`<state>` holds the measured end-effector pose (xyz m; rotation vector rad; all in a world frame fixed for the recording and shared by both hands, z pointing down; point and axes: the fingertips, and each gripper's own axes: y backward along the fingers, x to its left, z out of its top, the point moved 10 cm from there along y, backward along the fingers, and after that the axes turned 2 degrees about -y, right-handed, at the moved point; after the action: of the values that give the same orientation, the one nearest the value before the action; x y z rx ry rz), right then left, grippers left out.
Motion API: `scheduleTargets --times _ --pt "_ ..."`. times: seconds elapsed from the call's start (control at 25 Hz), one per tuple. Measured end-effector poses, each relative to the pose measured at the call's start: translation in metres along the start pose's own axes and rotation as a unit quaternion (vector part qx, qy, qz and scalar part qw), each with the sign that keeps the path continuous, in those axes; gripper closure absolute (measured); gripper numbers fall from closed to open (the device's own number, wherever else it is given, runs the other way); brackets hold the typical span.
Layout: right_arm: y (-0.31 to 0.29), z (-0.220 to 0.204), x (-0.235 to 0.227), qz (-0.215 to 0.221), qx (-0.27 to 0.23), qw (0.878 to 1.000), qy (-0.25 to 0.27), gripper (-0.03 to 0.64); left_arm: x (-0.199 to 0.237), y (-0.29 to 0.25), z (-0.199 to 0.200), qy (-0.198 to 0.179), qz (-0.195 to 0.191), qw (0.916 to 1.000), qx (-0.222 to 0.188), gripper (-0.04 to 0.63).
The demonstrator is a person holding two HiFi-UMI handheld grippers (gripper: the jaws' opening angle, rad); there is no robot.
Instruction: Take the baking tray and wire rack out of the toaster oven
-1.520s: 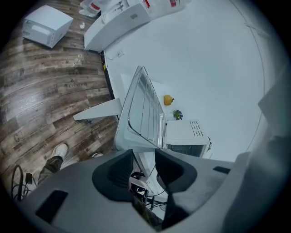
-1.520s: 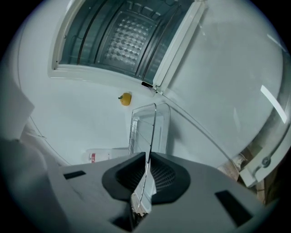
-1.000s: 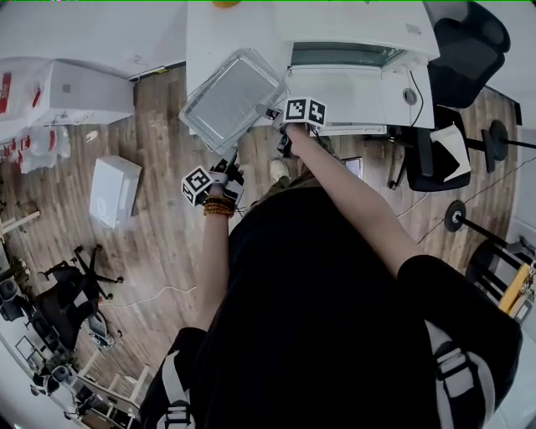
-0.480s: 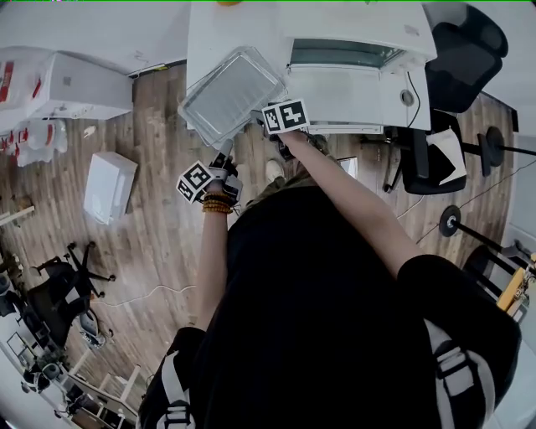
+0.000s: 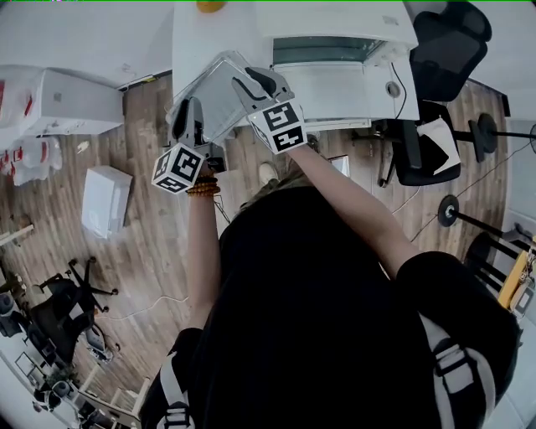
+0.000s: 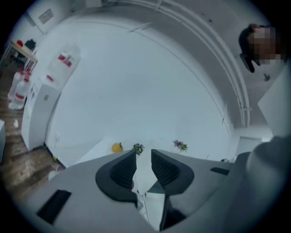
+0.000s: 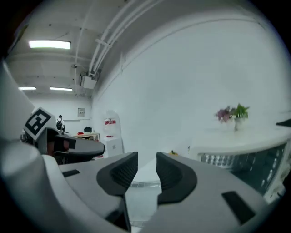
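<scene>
- Left tongs (image 6: 143,159), right tongs (image 7: 147,170): half apart, just been closing, empty, over the baking tray (image 5: 219,99).
- Tray lies on worktop (image 5: 191,38), 9 o'clock of toaster oven (image 5: 335,50).
- Advised: reopen wide before entering oven; wire rack not discernible.

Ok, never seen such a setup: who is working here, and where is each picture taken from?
No robot: a person holds a hand tool with tongs in each hand, each bearing a cube with square markers. The head view looks steeply down from the person's head. The other two come from cameras riding on the left gripper and right gripper, looking along their tongs. On the white table stands a toaster oven with its door down, a metal tray beside it. Both pairs of tongs have just been closing, yet they stand apart with nothing between them: nothing is held.
</scene>
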<state>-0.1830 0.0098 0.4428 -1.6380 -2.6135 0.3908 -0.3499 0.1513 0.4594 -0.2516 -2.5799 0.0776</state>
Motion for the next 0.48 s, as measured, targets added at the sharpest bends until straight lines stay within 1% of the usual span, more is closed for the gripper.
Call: scheduleTargets --times 0.08,0.12,0.2,0.28,0.36,0.4,0.48 --pt "0.014 0.022 0.002 -0.021 -0.044 0.998 0.03 0.483 -0.024 -0.009 0.021 -0.07 -0.007 0.9971 -0.03 0.503" --pt "0.021 0.031 0.003 -0.034 -0.06 0.997 0.043 0.486 -0.036 -0.012 0.029 -0.109 -0.01 0.9932 -0.04 0.503" --pt "0.033 0.044 0.005 -0.063 -0.088 0.992 0.064 0.492 -0.059 -0.015 0.037 -0.179 -0.02 0.9822 -0.053 0.514" --pt "0.044 0.052 0.009 -0.086 -0.107 0.988 0.072 0.494 -0.077 -0.016 0.038 -0.232 -0.032 0.9704 -0.06 0.522" --pt "0.054 0.053 0.014 -0.098 -0.116 0.986 0.075 0.495 -0.089 -0.015 0.033 -0.264 -0.041 0.9617 -0.062 0.529" --pt "0.057 0.052 0.017 -0.101 -0.117 0.985 0.079 0.503 -0.092 -0.014 0.029 -0.273 -0.044 0.9591 -0.062 0.531" --pt "0.064 0.047 0.021 -0.104 -0.11 0.984 0.098 0.532 -0.095 -0.012 0.02 -0.279 -0.045 0.9574 -0.057 0.534"
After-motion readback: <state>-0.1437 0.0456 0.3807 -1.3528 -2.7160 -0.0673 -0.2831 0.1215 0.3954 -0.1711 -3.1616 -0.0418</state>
